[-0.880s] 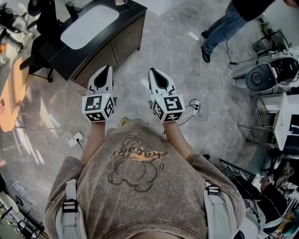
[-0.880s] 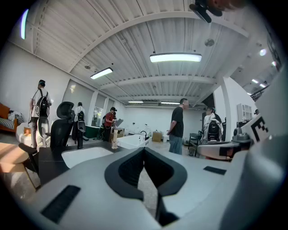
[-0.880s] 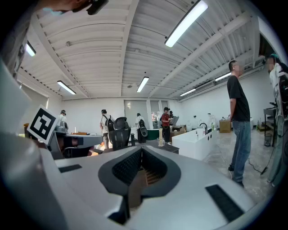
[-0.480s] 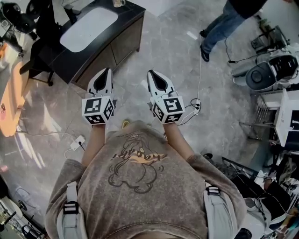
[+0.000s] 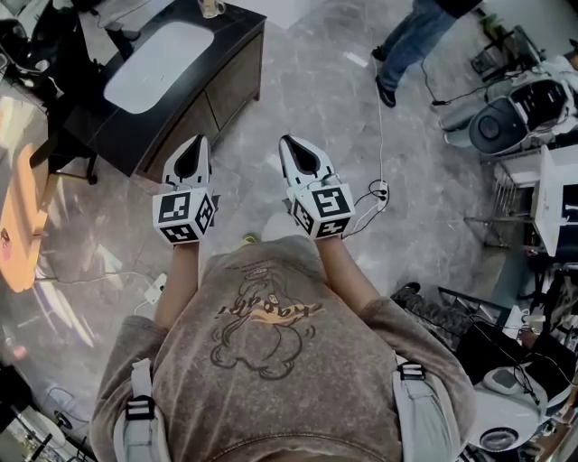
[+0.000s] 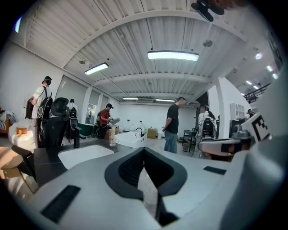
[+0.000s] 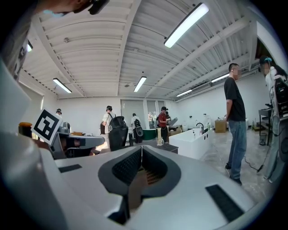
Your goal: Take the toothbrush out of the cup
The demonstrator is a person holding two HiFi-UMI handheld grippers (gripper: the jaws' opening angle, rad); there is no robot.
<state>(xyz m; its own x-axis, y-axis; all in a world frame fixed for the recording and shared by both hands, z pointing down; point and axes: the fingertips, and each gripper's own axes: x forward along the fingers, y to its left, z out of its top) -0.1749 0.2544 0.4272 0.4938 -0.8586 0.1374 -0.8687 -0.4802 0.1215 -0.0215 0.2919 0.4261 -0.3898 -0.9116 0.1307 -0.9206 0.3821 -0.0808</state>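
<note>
A small clear cup [image 5: 211, 7] stands on the far end of a black vanity counter [image 5: 237, 32] beside its white sink [image 5: 153, 54]. In the left gripper view the cup [image 6: 111, 137] has something tall and pale in it, too small to name. It also shows in the right gripper view as a cup [image 7: 159, 138]. My left gripper [image 5: 200, 138] and right gripper [image 5: 285, 138] are held side by side in front of my chest, well short of the counter. Both are shut and empty. The left gripper [image 6: 144, 149] and right gripper [image 7: 141, 147] point roughly level toward the counter.
A person in jeans [image 5: 408, 41] walks at the far right of the floor. A power strip with cables [image 5: 377, 193] lies on the floor near my right gripper. Machines and carts [image 5: 510, 126] crowd the right side, and an orange table [image 5: 18, 194] stands at the left.
The counter has slid down and left in the head view, and the cup now shows at the top edge. Both grippers stay shut and side by side. The walking person has moved further away.
</note>
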